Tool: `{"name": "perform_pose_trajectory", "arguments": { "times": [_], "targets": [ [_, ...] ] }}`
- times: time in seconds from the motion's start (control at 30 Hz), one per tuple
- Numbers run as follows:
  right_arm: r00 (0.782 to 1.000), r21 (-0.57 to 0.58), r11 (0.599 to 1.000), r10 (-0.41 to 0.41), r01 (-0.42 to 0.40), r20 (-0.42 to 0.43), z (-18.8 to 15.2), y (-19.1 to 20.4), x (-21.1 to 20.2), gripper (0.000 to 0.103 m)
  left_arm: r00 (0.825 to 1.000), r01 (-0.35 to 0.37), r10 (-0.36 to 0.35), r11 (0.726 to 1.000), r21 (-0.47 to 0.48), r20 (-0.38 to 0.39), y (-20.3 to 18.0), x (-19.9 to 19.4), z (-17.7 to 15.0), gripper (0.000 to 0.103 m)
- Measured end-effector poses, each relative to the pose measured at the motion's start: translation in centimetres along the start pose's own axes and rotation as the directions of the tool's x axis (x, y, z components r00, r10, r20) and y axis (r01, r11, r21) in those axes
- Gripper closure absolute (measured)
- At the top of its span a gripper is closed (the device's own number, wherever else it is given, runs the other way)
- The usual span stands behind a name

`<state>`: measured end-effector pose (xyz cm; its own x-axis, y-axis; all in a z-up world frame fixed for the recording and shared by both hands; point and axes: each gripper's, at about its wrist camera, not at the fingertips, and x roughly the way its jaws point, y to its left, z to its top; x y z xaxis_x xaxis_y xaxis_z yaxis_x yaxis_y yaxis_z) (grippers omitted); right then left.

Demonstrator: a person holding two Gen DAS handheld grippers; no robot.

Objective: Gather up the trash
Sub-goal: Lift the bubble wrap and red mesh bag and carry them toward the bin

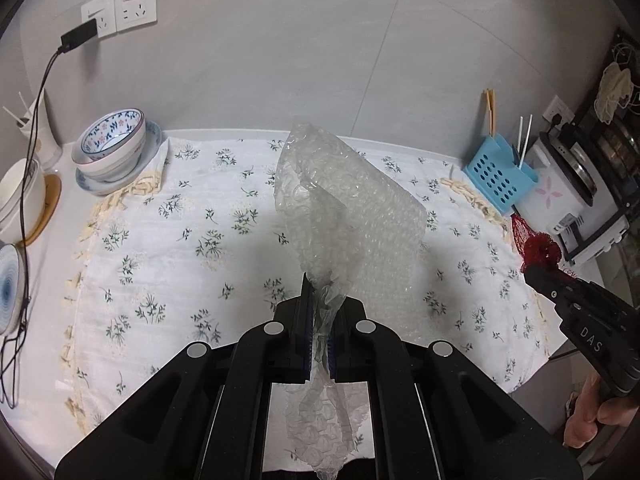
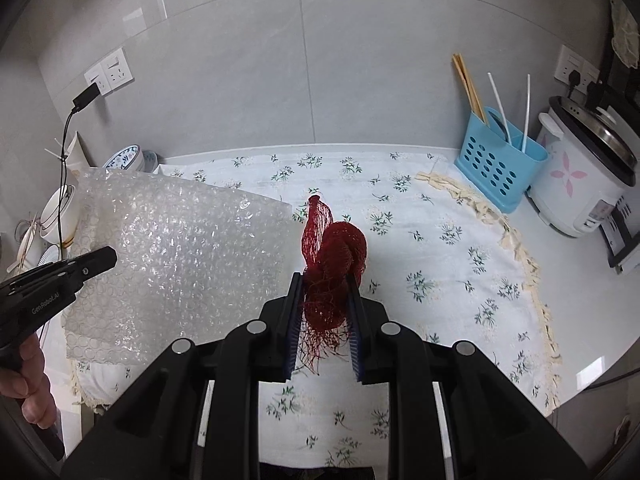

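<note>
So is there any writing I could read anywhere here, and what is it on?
"DAS": side of the right tongs, the ones shut on red mesh.
"GenRobot.AI": side of the left tongs, shut on bubble wrap.
Rice cooker panel label: too small to read.

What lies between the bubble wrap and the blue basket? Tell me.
The red net, held in the right gripper, hangs between the bubble wrap and the basket; behind it only floral cloth. Right wrist view.

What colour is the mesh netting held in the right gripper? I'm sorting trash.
Dark red mesh netting, clearest in the right wrist view, clamped in the right gripper.
</note>
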<state>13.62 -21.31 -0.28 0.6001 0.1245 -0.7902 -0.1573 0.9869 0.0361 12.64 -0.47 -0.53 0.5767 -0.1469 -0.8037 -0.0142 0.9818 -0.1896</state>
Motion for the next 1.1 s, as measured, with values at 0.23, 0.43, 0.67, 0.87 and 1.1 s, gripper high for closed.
{"name": "perform_pose_trajectory", "arguments": {
  "times": [0.23, 0.43, 0.67, 0.87, 1.1],
  "targets": [
    [1.000, 0.003, 1.000, 0.004, -0.004, 0.002, -2.4, -1.0, -2.5, 0.084, 1.000, 0.012, -0.012, 1.000, 0.001, 0.009, -1.3, -2.3, -2.5, 0.099],
    [1.000, 0.001, 1.000, 0.012, -0.012, 0.002, -4.6, -1.3, -4.3, 0.084, 1.000, 0.017, -0.017, 1.000, 0.000, 0.016, -2.4, -4.2, -4.7, 0.099],
    [1.000, -0.005, 1.000, 0.022, -0.022, 0.000, -7.2, -1.4, -6.4, 0.084, 1.000, 0.018, -0.018, 1.000, -0.006, 0.013, -3.2, -6.1, -7.8, 0.099],
    [0.999, -0.015, 0.999, 0.036, -0.036, -0.003, -9.7, -1.1, -8.1, 0.084, 1.000, 0.020, -0.020, 1.000, -0.014, 0.008, -3.5, -7.6, -10.7, 0.099],
    [0.999, -0.023, 0.999, 0.047, -0.047, -0.009, -12.6, -1.2, -9.8, 0.084, 1.000, 0.029, -0.029, 0.999, -0.022, 0.000, -4.0, -9.4, -14.2, 0.099]
  ]
}}
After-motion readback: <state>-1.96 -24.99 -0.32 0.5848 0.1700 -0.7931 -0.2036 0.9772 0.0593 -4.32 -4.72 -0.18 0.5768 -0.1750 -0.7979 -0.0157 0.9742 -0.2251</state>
